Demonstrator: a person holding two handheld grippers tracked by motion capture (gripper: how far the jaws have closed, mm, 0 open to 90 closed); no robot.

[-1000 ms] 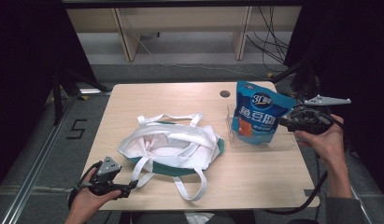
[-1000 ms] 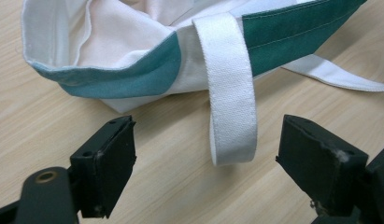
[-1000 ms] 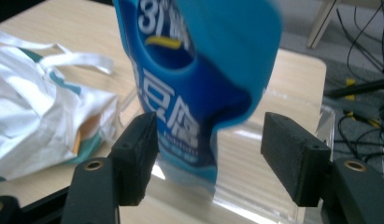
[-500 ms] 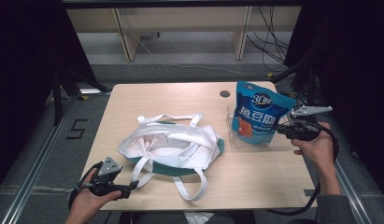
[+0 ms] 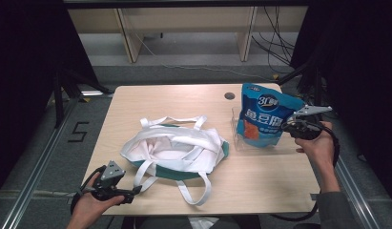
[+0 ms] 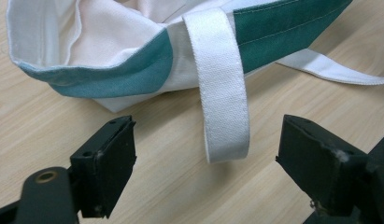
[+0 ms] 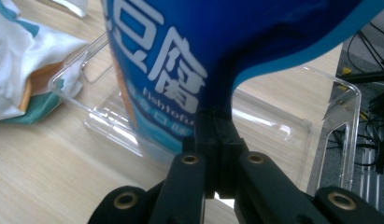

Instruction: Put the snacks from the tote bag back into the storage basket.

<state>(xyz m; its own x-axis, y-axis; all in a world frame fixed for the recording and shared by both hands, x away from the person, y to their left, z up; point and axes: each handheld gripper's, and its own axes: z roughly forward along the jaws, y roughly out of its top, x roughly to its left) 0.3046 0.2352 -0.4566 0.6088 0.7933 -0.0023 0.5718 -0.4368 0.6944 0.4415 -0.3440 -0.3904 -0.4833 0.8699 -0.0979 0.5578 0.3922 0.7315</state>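
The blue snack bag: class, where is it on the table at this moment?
In the high view the blue snack bag stands at the table's right side in a clear plastic tray, right of the white tote bag, its edge pinched by the right hand-held gripper.

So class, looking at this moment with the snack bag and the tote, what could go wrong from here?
1. The right gripper pinches only an edge of the blue snack bag, so the bag might slip or tear.
2. The bag stands in a light clear tray; lifting might drag or tip it.
3. The left gripper is open around a white strap; pulling may collapse the tote bag.
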